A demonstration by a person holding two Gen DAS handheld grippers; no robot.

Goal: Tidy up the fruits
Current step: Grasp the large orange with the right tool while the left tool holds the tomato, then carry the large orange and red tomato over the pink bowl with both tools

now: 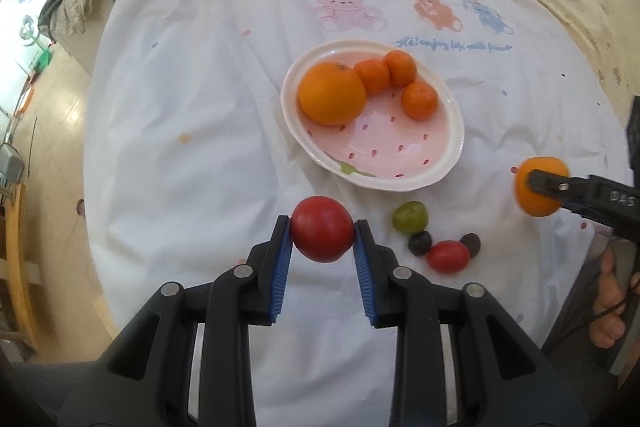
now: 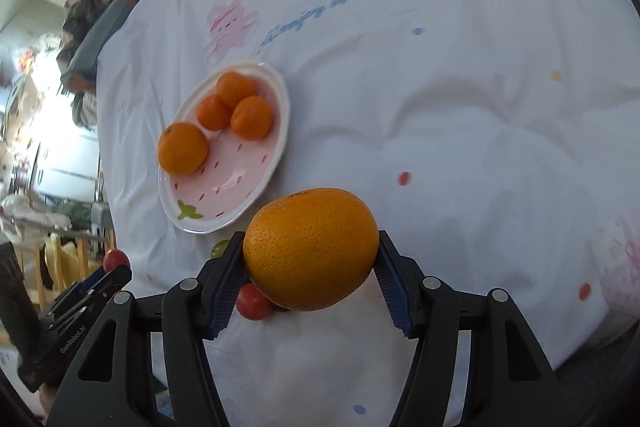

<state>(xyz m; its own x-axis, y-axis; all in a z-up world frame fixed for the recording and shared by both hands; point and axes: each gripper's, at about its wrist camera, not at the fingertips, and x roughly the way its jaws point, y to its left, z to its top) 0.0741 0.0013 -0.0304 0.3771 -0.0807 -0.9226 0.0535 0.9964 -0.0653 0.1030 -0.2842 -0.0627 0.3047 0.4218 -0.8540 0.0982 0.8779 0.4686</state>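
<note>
Fruits are sitting both on and beside a pink oval plate at the centre of the left wrist view. The left gripper, low in the frame, is pinching a red tomato between its blue pads, the jaws spread only as wide as the fruit. The right gripper is clamping a large orange the same way at lower centre of its own view; in the left view it is appearing at the right edge.

A white cloth printed with cartoon bears and blue lettering is covering the surface, and a cluttered room with piled fabric is showing at upper left.

The plate is holding four fruits: one big orange and three small mandarins. On the cloth below the plate, lower right of centre, are lying one green fruit, one small red tomato and two dark round fruits.
</note>
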